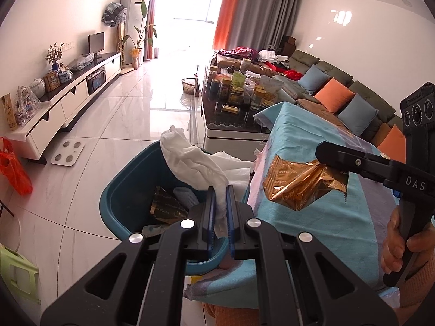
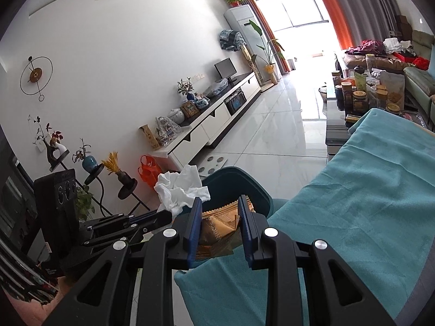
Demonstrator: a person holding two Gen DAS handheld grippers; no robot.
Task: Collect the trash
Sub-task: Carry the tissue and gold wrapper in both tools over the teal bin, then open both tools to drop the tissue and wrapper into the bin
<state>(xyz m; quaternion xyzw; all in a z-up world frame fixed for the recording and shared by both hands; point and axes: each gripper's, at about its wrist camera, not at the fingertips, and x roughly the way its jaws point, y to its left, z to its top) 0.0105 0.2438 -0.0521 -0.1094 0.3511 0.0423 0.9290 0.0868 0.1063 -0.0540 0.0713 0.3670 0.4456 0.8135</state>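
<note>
We hold a gold snack wrapper in our right gripper. Our left gripper pinches white tissue beside the blue bin.

The bin stands on the floor, touching the left edge of the cloth-covered table. A tissue hangs over the bin's rim, and a wrapper lies inside it. Another wrapper is above the table's left part, just beside the bin. Behind the table stands a coffee table crowded with jars, with a sofa to its right. A scale lies on the floor left of the bin, before a long cabinet against the wall.
</note>
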